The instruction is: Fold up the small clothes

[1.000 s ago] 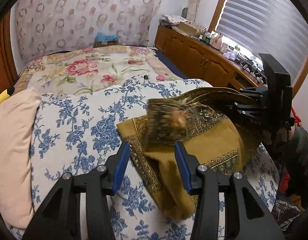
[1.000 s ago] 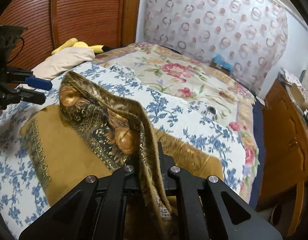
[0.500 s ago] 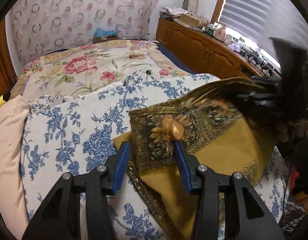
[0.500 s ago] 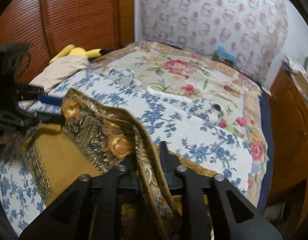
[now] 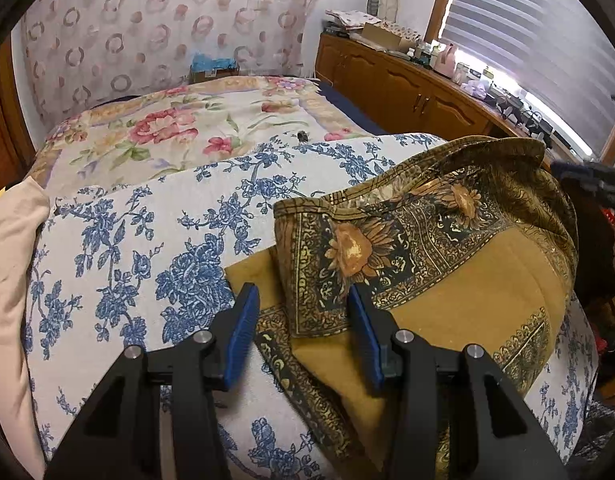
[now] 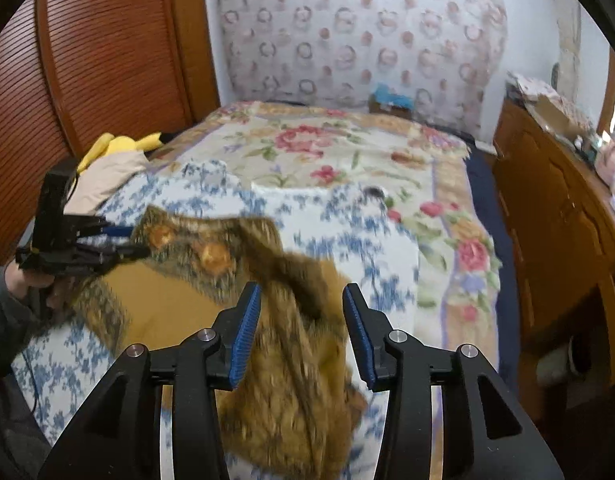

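Our right gripper (image 6: 301, 316) is opening its jaws; the mustard patterned garment (image 5: 447, 280) sags between the blue pads (image 6: 243, 336), apparently untouched. Our left gripper (image 5: 303, 328) stands spread around the folded-over flap's corner, not pinching it. The garment lies on the blue-flowered bedspread (image 5: 147, 260), its length running between the two grippers, the left one nearer the fresh fold. We see no containers nearby.

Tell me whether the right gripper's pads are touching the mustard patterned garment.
Apart. In the right wrist view the right gripper is opening, and its blue pads stand clear on either side of the mustard patterned garment, with visible gaps between pad and fabric.
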A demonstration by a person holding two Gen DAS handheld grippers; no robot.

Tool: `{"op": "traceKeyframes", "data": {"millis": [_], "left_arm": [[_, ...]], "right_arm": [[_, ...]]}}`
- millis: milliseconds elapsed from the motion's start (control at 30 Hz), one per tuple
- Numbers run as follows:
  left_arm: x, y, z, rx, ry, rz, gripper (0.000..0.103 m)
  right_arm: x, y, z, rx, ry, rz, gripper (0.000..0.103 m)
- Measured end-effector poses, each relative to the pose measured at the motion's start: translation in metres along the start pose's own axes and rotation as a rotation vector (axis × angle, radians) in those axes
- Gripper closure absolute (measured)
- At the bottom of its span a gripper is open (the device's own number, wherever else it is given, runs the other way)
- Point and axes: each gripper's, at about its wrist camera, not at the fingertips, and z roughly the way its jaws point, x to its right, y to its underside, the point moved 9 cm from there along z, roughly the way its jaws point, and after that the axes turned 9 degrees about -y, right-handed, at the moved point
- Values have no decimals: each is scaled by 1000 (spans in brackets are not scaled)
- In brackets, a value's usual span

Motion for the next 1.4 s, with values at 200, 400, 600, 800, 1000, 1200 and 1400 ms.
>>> {"op": "traceKeyframes", "data": {"millis": [200,400,600,800,1000,1200,1400], "left_arm": [[0,0,1,15,-3,6,57],[0,0,2,25,-6,9,57],[1,0,2,26,1,0,56],[-10,-2,-2,29,-3,-40,56],[-13,0,3,15,-7,-48,56],[-12,0,4,15,-10,-44,56],[-13,-1,5,11,-13,-39,56]], "right_arm": [[12,24,18,-45,18,68,60],[12,4,31,-9,-36,70,101],[45,-17,24,88,114,126,103],[37,-3,18,80,75,140,82],[31,16,19,35,58,172,54],[34,34,43,-51,46,205,46],[41,40,67,-90,26,229,42]]}}
